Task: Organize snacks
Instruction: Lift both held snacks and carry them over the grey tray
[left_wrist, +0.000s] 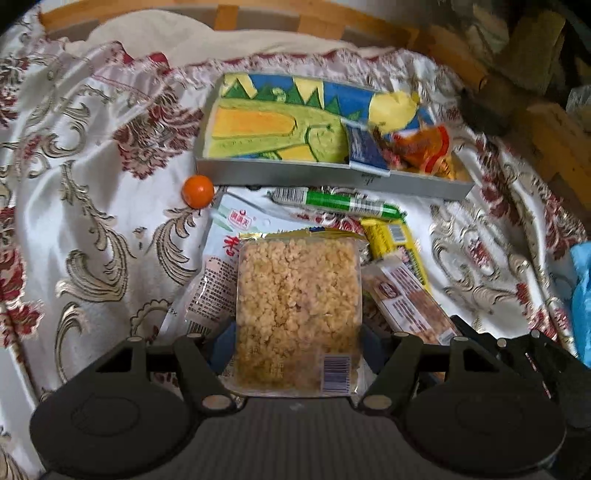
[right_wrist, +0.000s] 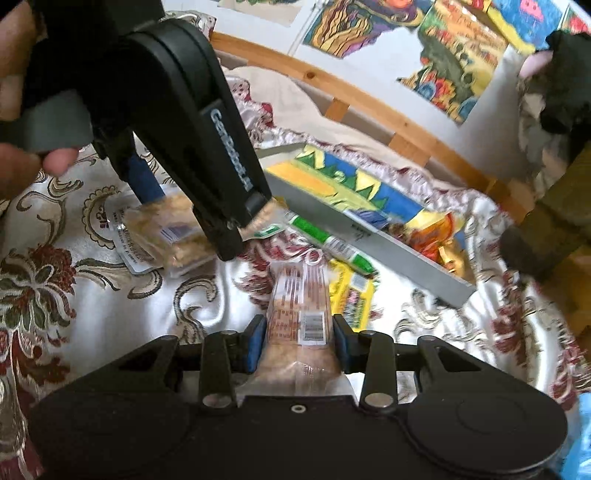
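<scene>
Both grippers grip snacks short of the tray (left_wrist: 332, 177): left gripper (left_wrist: 297, 339) clamps rice cake (left_wrist: 297, 295), right gripper (right_wrist: 299, 341) clamps bar (right_wrist: 299, 306), lengthwise toward it.

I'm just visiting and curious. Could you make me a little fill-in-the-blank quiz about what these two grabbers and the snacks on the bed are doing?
1. The left gripper is shut on a clear packet of puffed ____ cake.
2. The small round ball beside the tray is ____ in colour.
3. The long green stick snack lies ____ the tray, on the cloth.
4. The right gripper has its fingers on either side of a long ____ packet.

Missing words: rice; orange; outside; clear
</scene>
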